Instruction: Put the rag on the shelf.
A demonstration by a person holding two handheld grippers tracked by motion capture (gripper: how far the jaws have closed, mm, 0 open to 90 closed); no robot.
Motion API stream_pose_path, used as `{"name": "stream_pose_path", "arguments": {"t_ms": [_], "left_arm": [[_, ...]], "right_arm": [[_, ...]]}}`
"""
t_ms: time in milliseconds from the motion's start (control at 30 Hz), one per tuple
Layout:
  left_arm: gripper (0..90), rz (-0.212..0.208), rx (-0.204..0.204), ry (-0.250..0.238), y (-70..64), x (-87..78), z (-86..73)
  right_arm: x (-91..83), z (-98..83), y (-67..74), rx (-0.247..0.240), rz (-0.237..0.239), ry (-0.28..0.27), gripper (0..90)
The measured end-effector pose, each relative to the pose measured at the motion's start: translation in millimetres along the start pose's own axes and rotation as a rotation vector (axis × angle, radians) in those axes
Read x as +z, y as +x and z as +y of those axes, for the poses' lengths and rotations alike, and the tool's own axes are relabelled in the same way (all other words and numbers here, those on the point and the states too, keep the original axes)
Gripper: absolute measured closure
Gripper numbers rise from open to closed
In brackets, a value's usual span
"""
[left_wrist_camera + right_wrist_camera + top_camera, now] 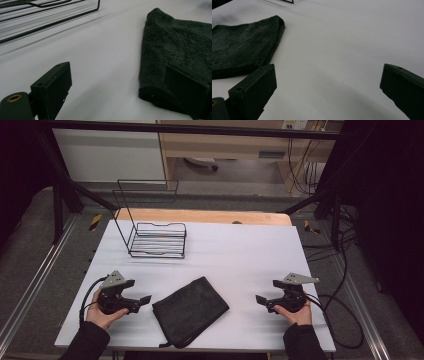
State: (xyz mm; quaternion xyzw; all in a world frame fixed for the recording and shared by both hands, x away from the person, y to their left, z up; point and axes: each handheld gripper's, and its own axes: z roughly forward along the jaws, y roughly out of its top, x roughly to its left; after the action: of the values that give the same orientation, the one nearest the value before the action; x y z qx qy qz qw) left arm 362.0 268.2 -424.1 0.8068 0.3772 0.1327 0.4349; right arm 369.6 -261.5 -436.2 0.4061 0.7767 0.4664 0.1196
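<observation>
With both the left gripper and right gripper held apart and empty, the folded dark cloth lying between them may be bunched if only its top layer is pinched.

Two forearms in dark sleeves come in from the bottom of the high view, well apart, one near each lower corner; the left hand wraps its gripper from below and behind, and the right hand does the same; the left gripper lies low and roughly level, jaws pointing inward to the right; the right gripper mirrors it, jaws pointing inward to the left; both pairs of jaws stand wide apart with nothing between them; each gripper carries a grey plate on top and trails a cable.
</observation>
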Motion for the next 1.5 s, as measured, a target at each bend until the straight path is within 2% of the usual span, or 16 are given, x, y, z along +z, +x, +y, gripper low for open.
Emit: {"name": "stream_pose_path", "arguments": {"t_ms": [167, 200, 333, 433, 600, 700, 800, 1100, 1133, 1200, 1233, 1267, 1367, 1400, 1433, 1500], "left_arm": [[13.8, -0.015, 0.000, 0.018, -9.3, 5.6, 3.1], [15.7, -0.024, -0.002, 0.028, -14.7, 9.5, 4.2], [25.4, -0.041, -0.003, 0.051, -20.8, 14.2, 4.9], [33.9, -0.051, 0.007, 0.097, -27.9, 20.9, 4.5], [47.1, -0.054, 0.019, 0.151, -31.8, 25.5, 2.0], [54.5, -0.078, -0.001, 0.188, -33.1, 27.4, -1.0], [58.8, -0.081, -0.005, 0.198, -33.8, 27.9, -2.4], [72.1, -0.093, -0.025, 0.224, -37.8, 27.5, -2.9], [73.6, -0.093, -0.025, 0.224, -37.8, 27.5, -2.9], [76.5, -0.091, -0.026, 0.228, -39.0, 27.2, -2.6], [76.5, -0.093, -0.027, 0.230, -39.1, 27.0, -2.5], [78.9, -0.098, -0.031, 0.232, -39.1, 26.8, -2.3], [80.7, -0.103, -0.039, 0.238, -39.3, 26.2, -2.1], [81.1, -0.103, -0.039, 0.238, -39.3, 26.2, -2.1], [81.5, -0.102, -0.037, 0.237, -39.7, 26.2, -2.1], [81.9, -0.099, -0.033, 0.238, -40.5, 25.9, -1.9]], "right_arm": [[2.5, 0.8, 2.2, -0.010, -0.002, 0.006, 1.6], [3.1, 1.1, 2.8, -0.012, -0.003, 0.007, 1.7], [5.1, 2.1, 5.6, -0.010, -0.004, 0.013, 2.3], [8.2, 4.0, 9.0, -0.021, -0.004, 0.018, 2.8], [14.1, 8.5, 16.7, -0.039, 0.000, 0.025, 4.0], [17.8, 11.7, 21.3, -0.050, -0.004, 0.023, 4.9], [21.0, 14.4, 25.7, -0.056, -0.007, 0.022, 5.8], [49.3, 39.2, 57.2, -0.096, -0.002, 0.022, 10.4], [49.3, 39.2, 57.2, -0.096, -0.002, 0.022, 10.4], [62.2, 47.5, 69.5, -0.095, -0.002, 0.027, 12.7], [62.2, 47.5, 69.5, -0.095, -0.002, 0.027, 12.7], [71.7, 52.3, 76.8, -0.111, -0.002, 0.033, 14.8], [87.9, 60.4, 86.1, -0.123, 0.011, 0.050, 19.5], [87.9, 60.4, 86.1, -0.123, 0.011, 0.050, 19.5], [100.1, 65.6, 91.0, -0.118, 0.018, 0.055, 24.5], [113.1, 70.4, 94.8, -0.115, 0.028, 0.063, 29.8]]}}
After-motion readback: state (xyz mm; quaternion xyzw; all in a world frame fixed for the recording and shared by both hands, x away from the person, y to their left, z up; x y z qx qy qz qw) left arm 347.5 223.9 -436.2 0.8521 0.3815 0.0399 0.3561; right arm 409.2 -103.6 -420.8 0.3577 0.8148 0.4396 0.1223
